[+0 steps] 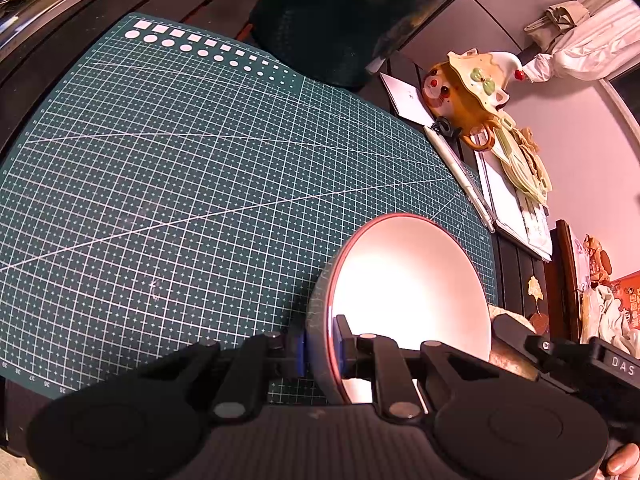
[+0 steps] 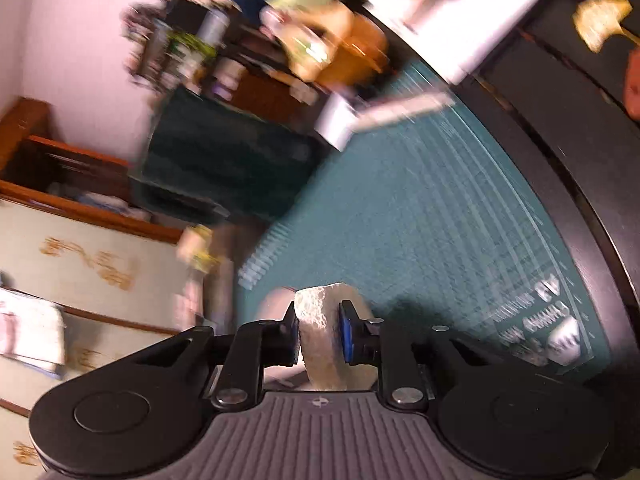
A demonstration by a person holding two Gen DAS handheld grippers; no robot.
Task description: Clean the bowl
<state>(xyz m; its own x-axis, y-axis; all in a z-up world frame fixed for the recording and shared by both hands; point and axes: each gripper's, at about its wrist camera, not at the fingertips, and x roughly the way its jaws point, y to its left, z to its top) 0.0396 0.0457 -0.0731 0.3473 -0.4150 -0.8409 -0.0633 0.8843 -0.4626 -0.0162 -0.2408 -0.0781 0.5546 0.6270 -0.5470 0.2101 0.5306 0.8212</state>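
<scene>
On the green mat (image 1: 180, 184), left gripper (image 1: 322, 350) clamps the bowl (image 1: 404, 280) rim, right gripper (image 2: 319, 334) pinches a sponge (image 2: 324, 340); wiping seems underway, unfinished.

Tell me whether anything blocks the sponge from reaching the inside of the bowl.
Nothing visible does. The left hand-held gripper pinches the bowl by its rim, leaving the inside open; the right hand-held gripper holds the sponge.

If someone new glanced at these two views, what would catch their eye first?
Probably the bowl, glowing white inside, tipped on edge over the green cutting mat with the left gripper clamped on its rim. Next, the pale sponge pinched in the right gripper, against a motion-blurred room.
</scene>
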